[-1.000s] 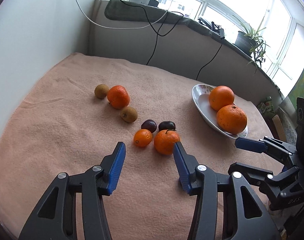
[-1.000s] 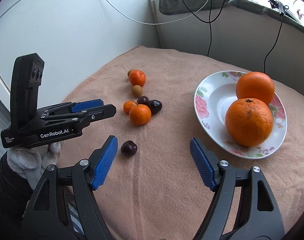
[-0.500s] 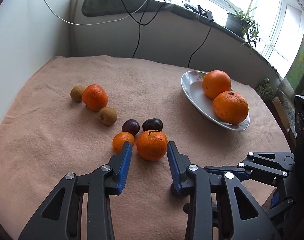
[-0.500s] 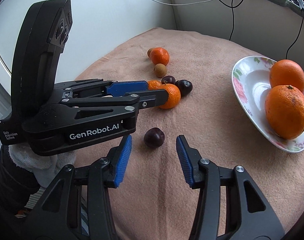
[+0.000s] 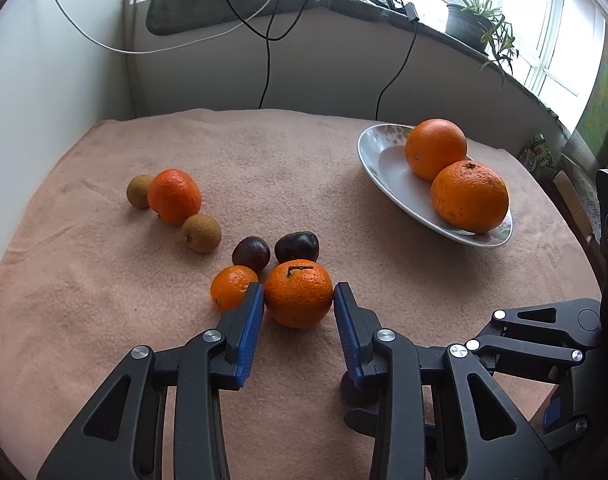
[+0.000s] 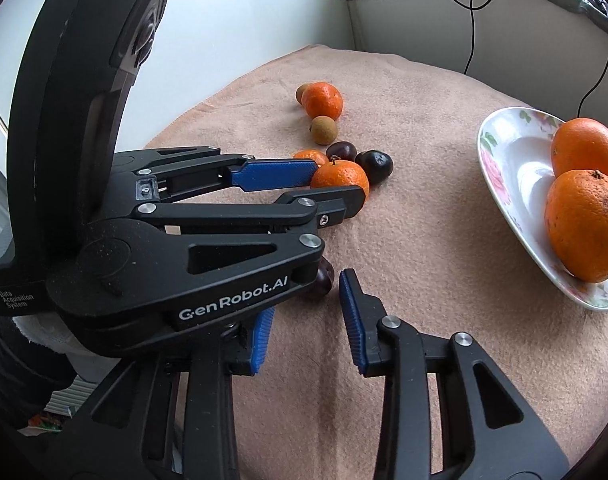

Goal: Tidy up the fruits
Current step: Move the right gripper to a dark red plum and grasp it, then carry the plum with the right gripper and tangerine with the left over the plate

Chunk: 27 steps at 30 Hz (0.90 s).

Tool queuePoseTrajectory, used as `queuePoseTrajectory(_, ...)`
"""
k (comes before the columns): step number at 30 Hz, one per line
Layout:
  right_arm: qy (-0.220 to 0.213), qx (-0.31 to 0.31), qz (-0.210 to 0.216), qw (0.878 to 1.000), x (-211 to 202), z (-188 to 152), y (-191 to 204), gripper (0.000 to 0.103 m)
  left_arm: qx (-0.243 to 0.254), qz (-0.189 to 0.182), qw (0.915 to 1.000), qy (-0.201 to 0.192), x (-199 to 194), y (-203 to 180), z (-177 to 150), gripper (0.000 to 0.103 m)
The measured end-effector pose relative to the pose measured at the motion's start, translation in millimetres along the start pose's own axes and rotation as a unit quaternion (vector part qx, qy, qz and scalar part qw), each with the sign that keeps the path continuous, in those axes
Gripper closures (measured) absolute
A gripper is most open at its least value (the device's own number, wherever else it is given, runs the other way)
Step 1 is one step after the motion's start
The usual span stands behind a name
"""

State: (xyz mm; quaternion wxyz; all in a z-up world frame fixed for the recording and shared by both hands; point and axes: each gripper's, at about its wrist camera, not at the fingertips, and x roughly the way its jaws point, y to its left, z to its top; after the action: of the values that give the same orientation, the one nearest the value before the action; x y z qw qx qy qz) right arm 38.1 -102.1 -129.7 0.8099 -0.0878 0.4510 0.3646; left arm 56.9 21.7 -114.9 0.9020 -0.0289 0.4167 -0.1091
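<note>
Soft pink cloth (image 5: 324, 168) covers the worktop, with a white wall behind it and black cords hanging down from the window ledge. From the left camera, the left hand-held gripper (image 5: 297, 294) has its blue fingers on both sides of a stemmed tangerine (image 5: 298, 294). The fingers look like they are right at its skin, but I cannot tell if they are squeezing it yet. A small tangerine (image 5: 231, 286) sits just beside it at 9 o'clock, touching the left finger. Two dark plums, one round (image 5: 251, 253) and one lumpy (image 5: 296, 246), sit close behind at 11 and 12 o'clock. Farther off at 10 o'clock are a brown fruit (image 5: 201, 233), a big tangerine (image 5: 174, 196) and another brown fruit (image 5: 139, 191), all in a row. A white plate (image 5: 388, 168) with flowers on it sits at 2 o'clock, and two big oranges rest in it, the far orange (image 5: 436, 149) and the near orange (image 5: 469, 197). From the right camera, the right hand-held gripper (image 6: 304, 312) is low over the cloth with its blue fingers a little way apart. A lone dark plum (image 6: 324, 280) lies between its tips, partly hidden under the left gripper's body. The fingers do not touch it.
</note>
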Motion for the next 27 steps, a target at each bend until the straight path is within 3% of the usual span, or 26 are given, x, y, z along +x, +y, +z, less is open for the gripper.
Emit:
queuePoseTrajectory(4,0.003,-0.001,-0.003,1.000,3.4,-1.2,0.2,0.077,-0.003,-0.003,1.0000,-0.001,-0.7,0.9,0.1,0.069)
queuePoseTrajectory(18,-0.019,0.018,-0.005,1.000,-10.0,0.4,-9.2,0.079,-0.043,-0.017,0.9986,-0.024,-16.0,13.2,3.0,0.070)
queuePoseTrajectory(27,-0.054,0.029,-0.025,0.998,-40.5,3.6,-21.7,0.079,-0.048,-0.030,0.9975,-0.042,-23.3,7.0,14.9,0.070)
